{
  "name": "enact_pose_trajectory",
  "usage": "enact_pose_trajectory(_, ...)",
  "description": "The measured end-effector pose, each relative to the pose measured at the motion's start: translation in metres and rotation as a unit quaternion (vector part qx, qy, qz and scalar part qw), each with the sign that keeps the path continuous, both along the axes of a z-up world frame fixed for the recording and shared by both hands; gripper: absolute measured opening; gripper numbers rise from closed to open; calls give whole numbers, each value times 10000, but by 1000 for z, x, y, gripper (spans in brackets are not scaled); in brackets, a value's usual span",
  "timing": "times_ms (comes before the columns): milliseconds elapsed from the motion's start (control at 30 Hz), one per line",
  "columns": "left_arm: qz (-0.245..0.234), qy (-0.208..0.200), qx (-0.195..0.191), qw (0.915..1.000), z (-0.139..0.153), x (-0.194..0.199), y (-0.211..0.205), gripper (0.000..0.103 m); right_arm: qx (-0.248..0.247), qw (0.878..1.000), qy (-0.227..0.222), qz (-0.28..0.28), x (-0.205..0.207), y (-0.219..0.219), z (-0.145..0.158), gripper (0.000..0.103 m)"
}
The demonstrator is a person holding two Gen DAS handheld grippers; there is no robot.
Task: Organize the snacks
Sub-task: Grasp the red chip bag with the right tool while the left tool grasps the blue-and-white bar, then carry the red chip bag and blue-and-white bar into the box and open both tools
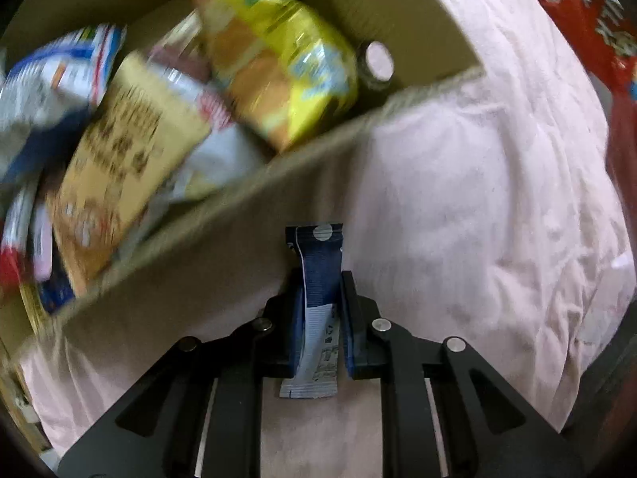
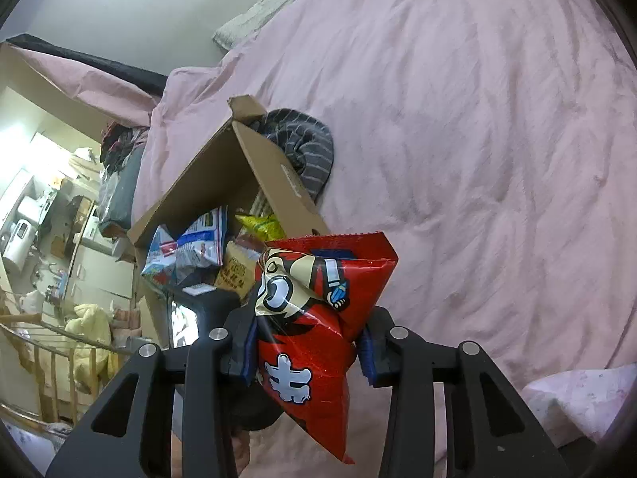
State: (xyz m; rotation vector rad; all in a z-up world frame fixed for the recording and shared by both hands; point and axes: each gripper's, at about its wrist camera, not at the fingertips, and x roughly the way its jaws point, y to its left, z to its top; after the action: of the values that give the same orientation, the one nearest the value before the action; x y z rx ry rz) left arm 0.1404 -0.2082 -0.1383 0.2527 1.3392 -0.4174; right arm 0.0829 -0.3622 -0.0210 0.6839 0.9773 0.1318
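My left gripper [image 1: 320, 298] is shut on a narrow blue and white stick packet [image 1: 320, 279], held upright just in front of the near wall of the cardboard box [image 1: 247, 239]. The box holds several snack bags, among them a yellow bag [image 1: 278, 79] and a tan packet [image 1: 119, 167]. My right gripper [image 2: 308, 338] is shut on a red snack bag [image 2: 314, 318] with a cartoon face, held above the bed to the right of the box [image 2: 207, 175]. The red bag also shows in the left wrist view [image 1: 589, 32] at the top right.
The box stands on a bed with a wrinkled pink cover [image 2: 477, 139]. A grey striped garment [image 2: 306, 143] lies behind the box. A pillow [image 2: 258, 12] lies at the bed's far end. Cluttered shelves and a wooden rack [image 2: 59, 279] stand left of the bed.
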Motion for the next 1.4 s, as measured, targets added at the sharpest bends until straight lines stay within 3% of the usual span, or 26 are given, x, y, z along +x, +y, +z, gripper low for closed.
enact_pose_trajectory(300,624,-56,-171,9979,2,-45,54,13,-99,9998,77,133,-1,9,-3,41)
enact_pose_trajectory(567,1193,-341,-681,9899,44,-88,108,13,-193,9993,91,305,-3,21,-4,41)
enact_pose_trajectory(733,1714,-618,-1118,9769,86,-81,130,13,-269,9987,96,420,-5,28,-4,41)
enact_pose_trajectory(933,1793,-1212,-926,9719,121,-55,169,13,-297,9981,-129,519,-7,36,9,41)
enact_pose_trajectory(1100,2026,-1464,-1130,9616,146,-46,198,13,-342,9965,-544,539,0,41,32,41)
enact_pose_trajectory(1200,2067,-1687,-1170,9566,162,-38,209,13,-318,9959,-634,566,10,46,36,41)
enact_pose_trajectory(1400,1969,-1879,-1229,9544,176,-8,205,13,-455,9917,-842,857,38,67,42,41)
